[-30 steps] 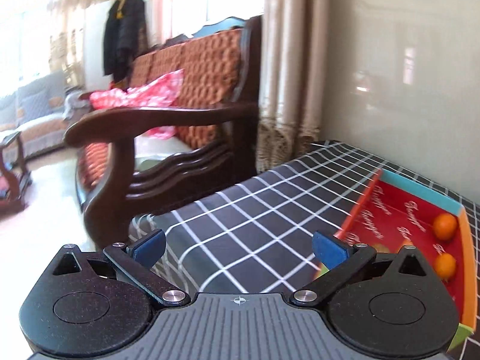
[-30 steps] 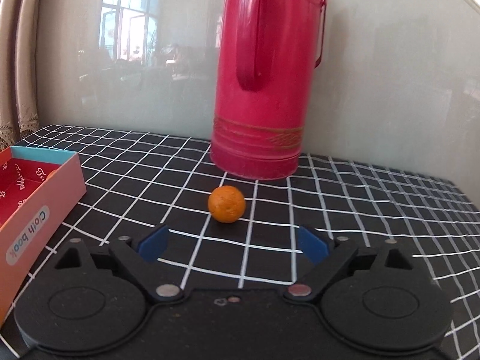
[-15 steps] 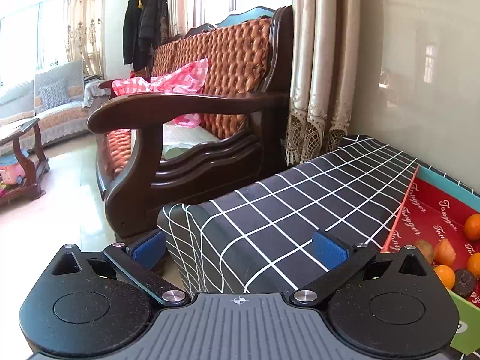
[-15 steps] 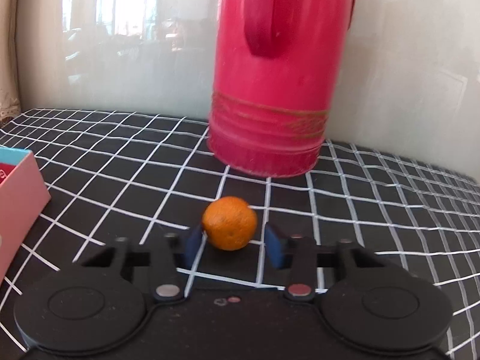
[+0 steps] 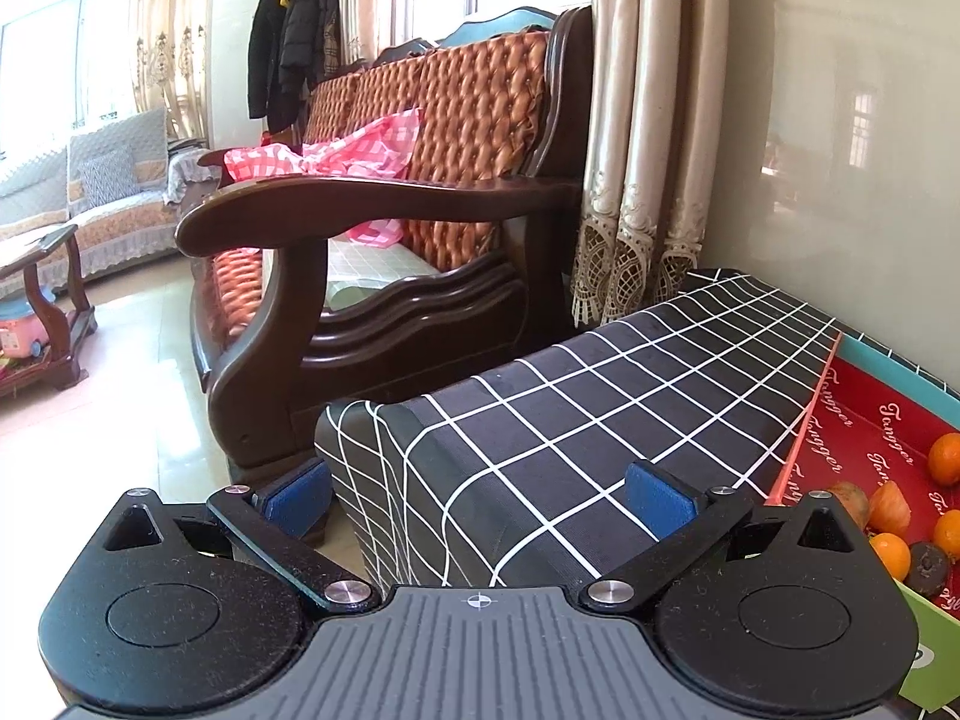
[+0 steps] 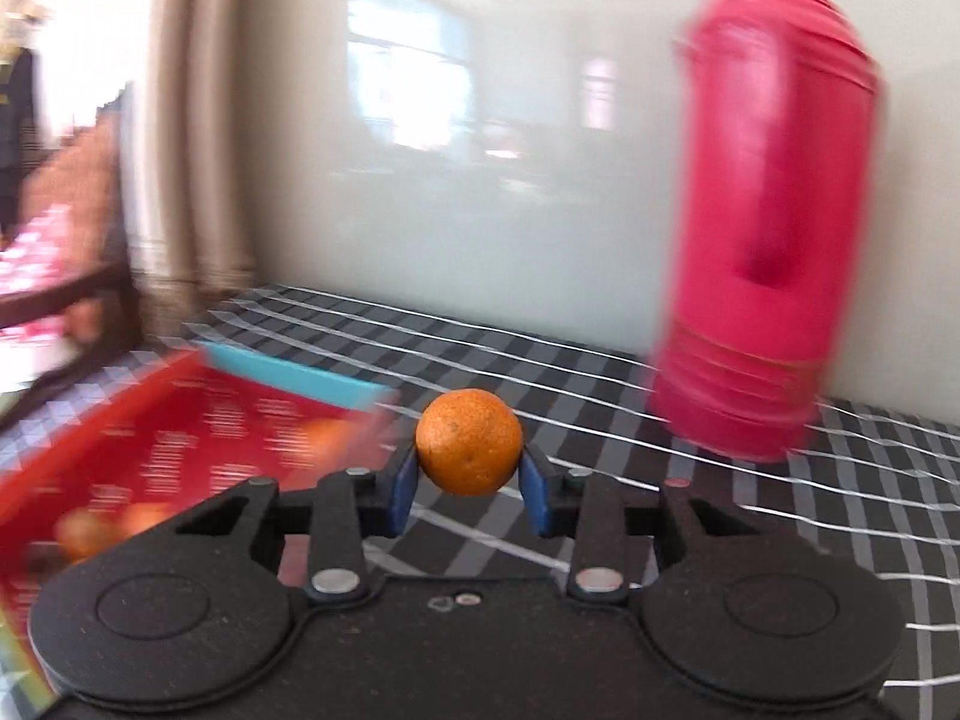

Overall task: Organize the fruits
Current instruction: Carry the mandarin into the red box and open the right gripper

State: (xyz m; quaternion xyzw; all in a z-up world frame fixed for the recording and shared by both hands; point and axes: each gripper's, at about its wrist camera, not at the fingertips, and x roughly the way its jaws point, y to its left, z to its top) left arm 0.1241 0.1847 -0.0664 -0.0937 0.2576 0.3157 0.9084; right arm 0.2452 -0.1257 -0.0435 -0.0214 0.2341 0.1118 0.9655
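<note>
Since the orange (image 6: pixel 468 443) is small, round and light, with a dimpled skin that yields a little, the right gripper (image 6: pixel 468 495) has its jaws pinched on it across the widest part, lifted clear of the checked worktop (image 6: pixel 690 468) beside the red box (image 6: pixel 150 438). A gentle squeeze should do; a harder one may bruise it. The left gripper (image 5: pixel 478 495) hangs wide and empty.

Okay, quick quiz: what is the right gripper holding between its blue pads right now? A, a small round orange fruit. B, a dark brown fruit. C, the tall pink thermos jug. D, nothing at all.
A: in the right wrist view the right gripper has its blue pads pressed against both sides of the small round orange fruit, raised above the black checked tablecloth.
</note>
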